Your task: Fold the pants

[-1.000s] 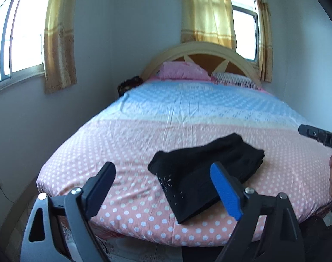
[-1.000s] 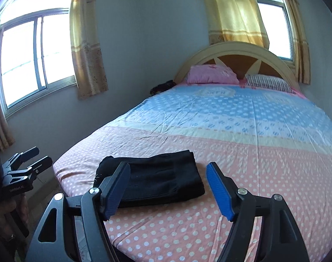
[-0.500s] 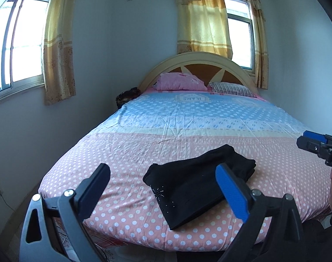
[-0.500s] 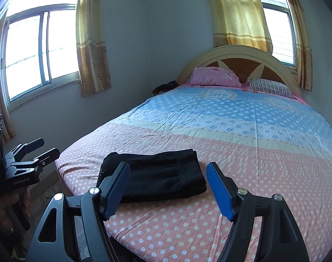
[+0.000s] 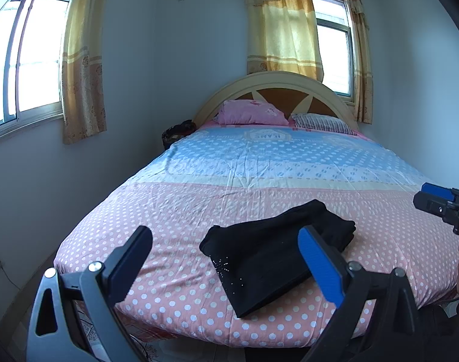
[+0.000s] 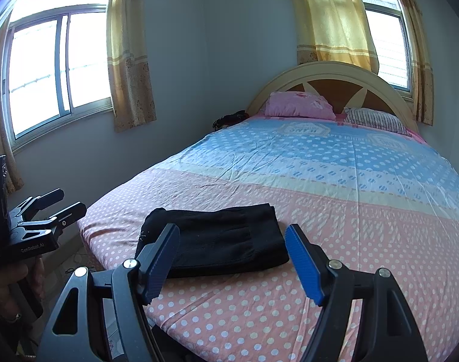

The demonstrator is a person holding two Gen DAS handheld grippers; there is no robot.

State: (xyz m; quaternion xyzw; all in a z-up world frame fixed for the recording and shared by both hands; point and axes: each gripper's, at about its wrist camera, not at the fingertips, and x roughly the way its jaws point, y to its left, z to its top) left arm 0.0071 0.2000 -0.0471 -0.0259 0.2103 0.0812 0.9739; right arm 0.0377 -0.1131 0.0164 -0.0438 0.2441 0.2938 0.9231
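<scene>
Black pants (image 5: 274, 253) lie folded into a compact rectangle on the pink dotted foot of the bed (image 5: 175, 211); they also show in the right wrist view (image 6: 217, 238). My left gripper (image 5: 226, 259) is open and empty, held off the foot of the bed, apart from the pants. My right gripper (image 6: 232, 259) is open and empty, also back from the bed's edge. The left gripper shows in the right wrist view (image 6: 57, 203) at the far left, and the right gripper shows in the left wrist view (image 5: 440, 202) at the far right.
Two pillows (image 5: 250, 113) lie against the curved headboard (image 5: 277, 87). A dark basket (image 5: 178, 129) sits beside the bed's head. Curtained windows (image 6: 60, 63) are on the left and back walls. The floor (image 5: 15, 298) lies left of the bed.
Both grippers have drawn back and risen from the bed, so the pants look smaller and farther off. The pants have not moved.
</scene>
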